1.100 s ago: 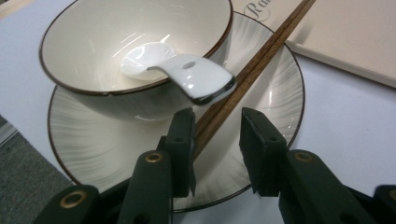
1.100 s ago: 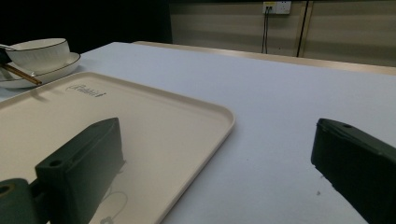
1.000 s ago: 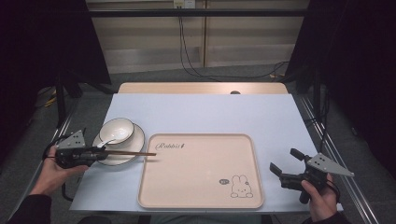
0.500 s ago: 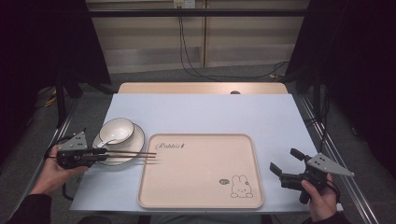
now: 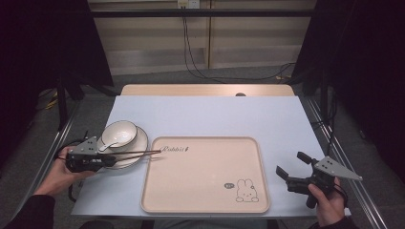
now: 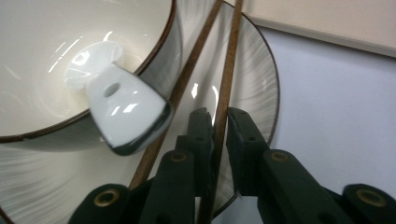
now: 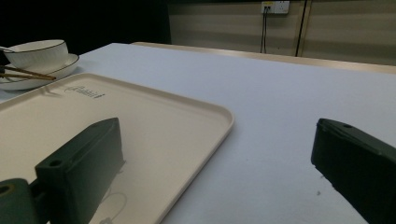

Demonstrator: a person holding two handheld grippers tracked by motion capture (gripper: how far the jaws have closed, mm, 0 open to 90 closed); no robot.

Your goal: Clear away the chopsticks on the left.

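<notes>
The left gripper has drawn back toward the table's edge, its fingers clamped on the chopsticks — tips now resting on the tray rim, shafts across the plate — while the right gripper waits, fingers apart.

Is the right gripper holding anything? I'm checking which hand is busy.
No: the right gripper has its jaws spread wide apart with only bare table between them, beside the tray.

High view overhead; gripper views close, sharing tray edge.
</notes>
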